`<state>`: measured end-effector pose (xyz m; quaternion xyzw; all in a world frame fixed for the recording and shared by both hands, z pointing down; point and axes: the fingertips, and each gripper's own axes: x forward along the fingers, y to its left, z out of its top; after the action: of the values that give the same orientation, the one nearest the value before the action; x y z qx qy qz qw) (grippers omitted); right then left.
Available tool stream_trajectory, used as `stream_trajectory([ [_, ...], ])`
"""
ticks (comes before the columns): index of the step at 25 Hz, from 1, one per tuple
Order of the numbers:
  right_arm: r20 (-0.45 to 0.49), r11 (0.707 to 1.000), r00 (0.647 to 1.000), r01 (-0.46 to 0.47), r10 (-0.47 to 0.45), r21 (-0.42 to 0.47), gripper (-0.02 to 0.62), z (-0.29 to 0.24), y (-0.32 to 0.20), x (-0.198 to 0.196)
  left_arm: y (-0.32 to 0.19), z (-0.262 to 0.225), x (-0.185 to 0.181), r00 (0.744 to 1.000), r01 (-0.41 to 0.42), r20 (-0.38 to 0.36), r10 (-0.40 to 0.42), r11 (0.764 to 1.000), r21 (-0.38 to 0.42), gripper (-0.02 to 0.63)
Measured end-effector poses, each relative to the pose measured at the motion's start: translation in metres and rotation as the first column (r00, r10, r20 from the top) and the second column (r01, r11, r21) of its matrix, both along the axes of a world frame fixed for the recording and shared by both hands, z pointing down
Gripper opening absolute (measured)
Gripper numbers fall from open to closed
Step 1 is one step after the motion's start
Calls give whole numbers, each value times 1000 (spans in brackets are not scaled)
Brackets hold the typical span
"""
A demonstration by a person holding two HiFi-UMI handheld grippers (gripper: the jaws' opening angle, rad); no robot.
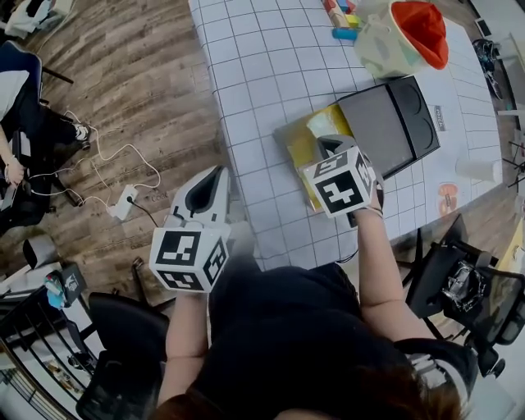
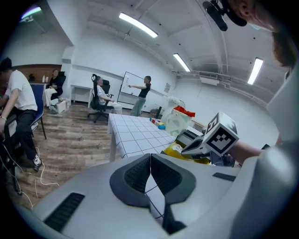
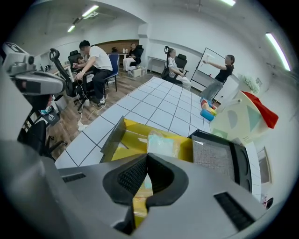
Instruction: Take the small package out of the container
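Observation:
An open yellow container point(image 1: 300, 152) point(image 3: 125, 140) lies near the front edge of the grid-patterned table point(image 1: 262, 74). A small pale package point(image 3: 161, 143) point(image 1: 325, 123) sticks up out of it. My right gripper point(image 3: 146, 157) point(image 1: 329, 148) hangs over the container with its jaws closed on the package's near edge; a pale strip shows between the pads. The left gripper point(image 2: 150, 157) point(image 1: 215, 175) is shut with nothing in it. It is held off the table's left front corner, above the wooden floor. In the left gripper view the right gripper point(image 2: 190, 148) hovers over the yellow container point(image 2: 174, 149).
A black tray point(image 1: 390, 123) point(image 3: 219, 157) lies right beside the container. A white bag with a red lining point(image 1: 404, 34) point(image 3: 241, 117) and small coloured items point(image 1: 343, 20) stand at the far end. Chairs and seated people are to the left on the floor; cables point(image 1: 107, 176) lie there.

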<state>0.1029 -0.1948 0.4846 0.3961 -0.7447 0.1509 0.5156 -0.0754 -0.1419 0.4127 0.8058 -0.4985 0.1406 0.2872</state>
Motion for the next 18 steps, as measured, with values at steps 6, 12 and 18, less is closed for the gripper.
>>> stream_trajectory([
  [6,28,999,999,16,-17,49,17,-22,12,-4,4,-17,-5,1000,26,-7,-26,998,54,26],
  [12,67,995,998,5,-12,99,17,-48,19,-6,9,-26,-5,1000,17,-7,-17,998,63,26],
  [18,122,990,993,-17,0,139,15,-71,30,-6,13,-37,-5,1000,9,-1,-9,996,90,28],
])
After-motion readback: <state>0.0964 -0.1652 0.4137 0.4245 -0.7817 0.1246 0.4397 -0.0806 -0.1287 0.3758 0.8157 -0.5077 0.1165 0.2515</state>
